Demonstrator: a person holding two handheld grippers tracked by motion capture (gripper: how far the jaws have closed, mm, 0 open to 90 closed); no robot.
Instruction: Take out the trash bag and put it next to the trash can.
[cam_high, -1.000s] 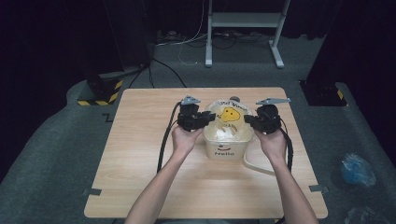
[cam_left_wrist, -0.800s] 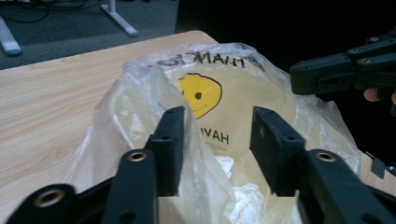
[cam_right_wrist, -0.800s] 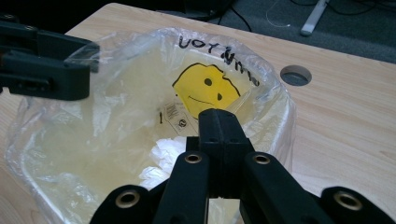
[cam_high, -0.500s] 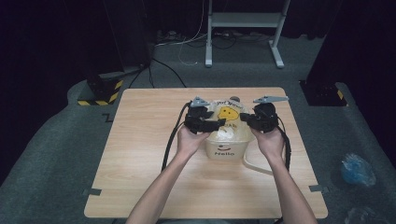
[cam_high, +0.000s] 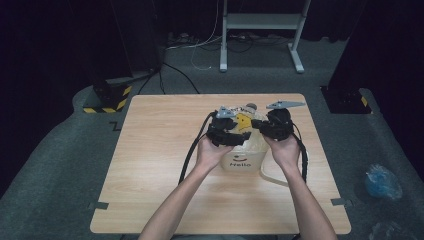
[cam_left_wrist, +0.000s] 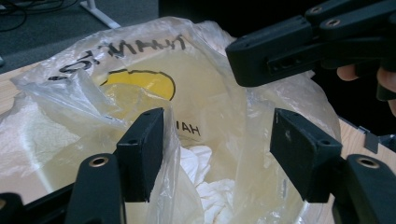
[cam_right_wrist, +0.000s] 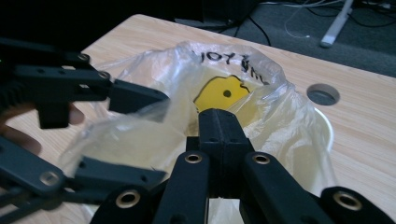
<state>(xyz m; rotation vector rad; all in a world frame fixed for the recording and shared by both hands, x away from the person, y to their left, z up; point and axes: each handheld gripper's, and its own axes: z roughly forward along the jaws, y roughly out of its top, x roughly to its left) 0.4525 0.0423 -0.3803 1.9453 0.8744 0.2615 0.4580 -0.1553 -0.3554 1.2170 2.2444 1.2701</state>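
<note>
My left gripper has just been opening its jaws; they stand apart over the mouth of the plastic bag, its rim draped against one pad. My right gripper is clamped tight on the bag's rim. The bag lines a white bucket on the table.
</note>
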